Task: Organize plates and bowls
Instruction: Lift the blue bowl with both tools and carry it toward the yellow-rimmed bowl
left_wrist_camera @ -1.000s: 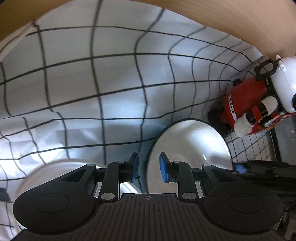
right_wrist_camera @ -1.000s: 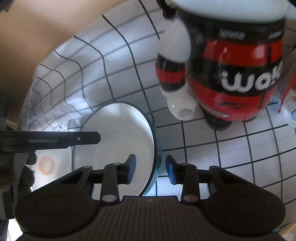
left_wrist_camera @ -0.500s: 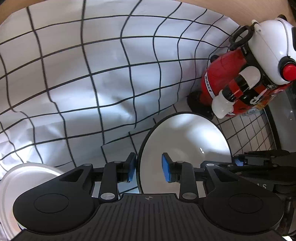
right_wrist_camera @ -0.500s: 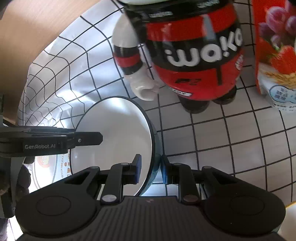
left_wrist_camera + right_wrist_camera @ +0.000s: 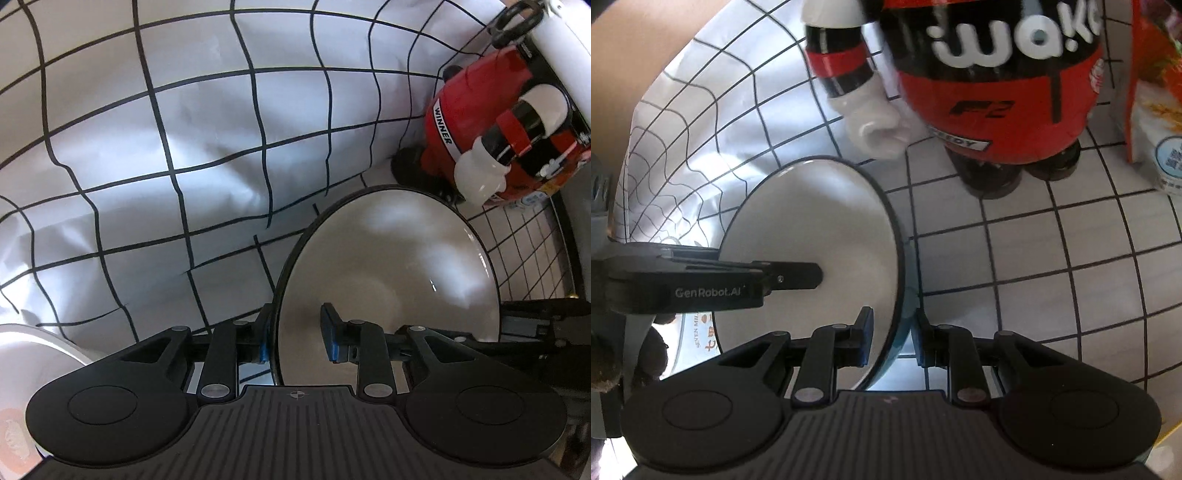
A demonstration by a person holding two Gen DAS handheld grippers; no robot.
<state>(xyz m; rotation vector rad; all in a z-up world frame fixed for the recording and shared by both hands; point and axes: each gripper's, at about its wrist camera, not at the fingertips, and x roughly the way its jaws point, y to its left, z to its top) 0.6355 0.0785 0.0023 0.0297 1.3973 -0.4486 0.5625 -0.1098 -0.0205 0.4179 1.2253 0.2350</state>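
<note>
Right hand-held gripper (image 5: 891, 334) is clamped on the bowl (image 5: 820, 236) rim; left hand-held gripper (image 5: 297, 336) is closing astride the opposite rim, pads not yet pressing. Bowl is held tilted over the checked surface (image 5: 207, 155), beside a red figurine (image 5: 997, 92).

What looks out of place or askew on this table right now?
The checked tablecloth is rumpled, with its grid lines buckling left of the bowl. A red toy figure stands among the dishes. Nothing looks spilled or broken.

A white tablecloth (image 5: 207, 155) with a black grid covers the surface. A red, black and white toy figure (image 5: 993, 81) stands upright on it. Just to the figure's right in the right wrist view stands a printed food packet (image 5: 1156, 110).
</note>
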